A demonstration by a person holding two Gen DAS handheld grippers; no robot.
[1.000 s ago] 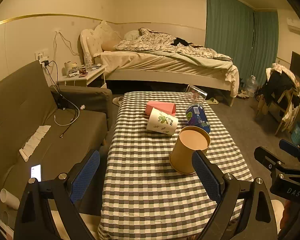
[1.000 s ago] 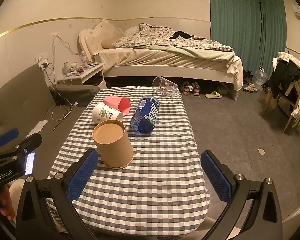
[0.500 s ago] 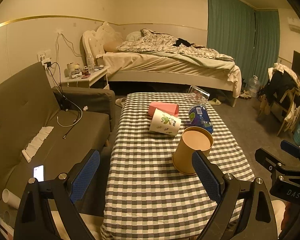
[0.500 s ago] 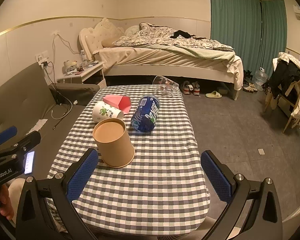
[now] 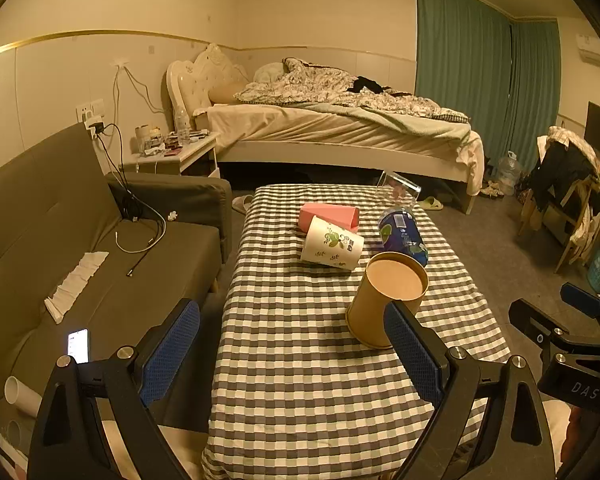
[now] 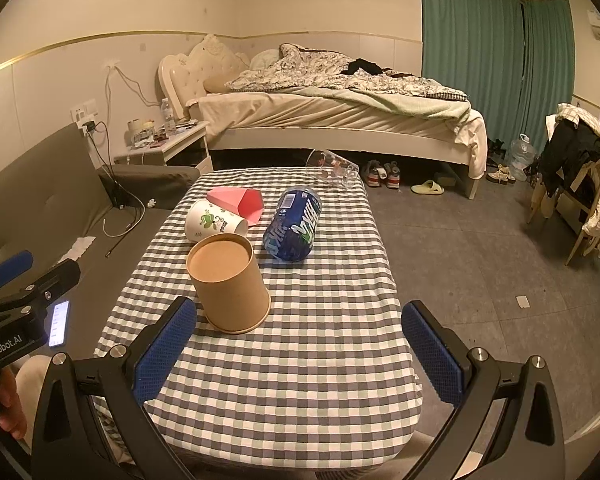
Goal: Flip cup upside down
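Brown paper cup (image 6: 230,282) stands inverted on the checked worktop (image 6: 300,360), near-left of centre: flat base up, wide rim down on the cloth, long axis close to vertical. Far of it lie a white printed cup (image 6: 214,222), a pink cup (image 6: 240,204), a blue cup (image 6: 294,230) and a clear cup (image 6: 332,169), all on their sides. Left gripper (image 5: 292,354) spread wide, holding nothing. Right gripper (image 6: 298,350) likewise spread, empty, near of the cup.
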